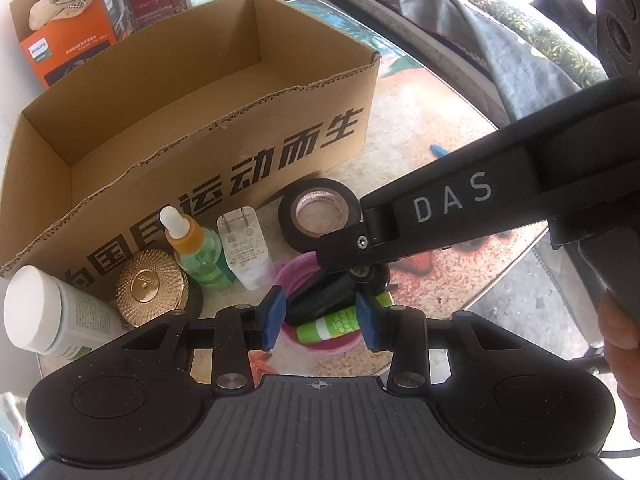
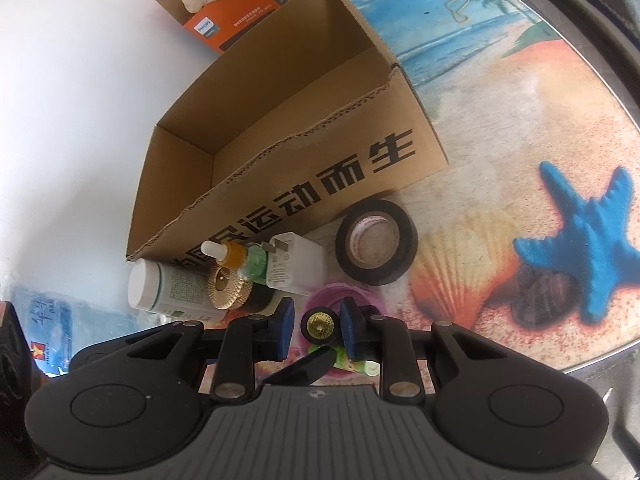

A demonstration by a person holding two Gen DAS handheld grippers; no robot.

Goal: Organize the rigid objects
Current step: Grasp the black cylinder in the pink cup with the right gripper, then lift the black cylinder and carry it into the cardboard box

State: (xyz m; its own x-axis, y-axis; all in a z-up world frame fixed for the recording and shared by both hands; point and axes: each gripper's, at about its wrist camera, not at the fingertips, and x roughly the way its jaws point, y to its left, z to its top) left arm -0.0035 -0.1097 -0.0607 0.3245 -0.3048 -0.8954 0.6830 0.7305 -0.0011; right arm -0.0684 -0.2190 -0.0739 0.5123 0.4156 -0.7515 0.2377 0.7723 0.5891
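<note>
A small pink cup (image 1: pixel 294 274) stands on the table in front of a brown cardboard box (image 1: pixel 240 168). In it lie a black cylinder (image 1: pixel 320 300) with a gold end (image 2: pixel 318 322) and a green glue stick (image 1: pixel 328 327). My left gripper (image 1: pixel 320 320) comes down over the cup, its blue pads against the cup's two sides. My right gripper (image 2: pixel 317 330) reaches in from the right, its pads tight around the black cylinder's upper end, with only a thin slit at one pad. The cup's lower part is hidden by the grippers.
A black tape roll (image 1: pixel 320 212) lies just behind the cup. A white charger (image 1: pixel 244 248), dropper bottle (image 1: pixel 196 248), gold-lidded jar (image 1: pixel 152 288) and white tub (image 1: pixel 44 312) stand to its left. An orange carton (image 1: pixel 68 40) sits behind the box. The beach-print tabletop (image 2: pixel 520 120) spreads right.
</note>
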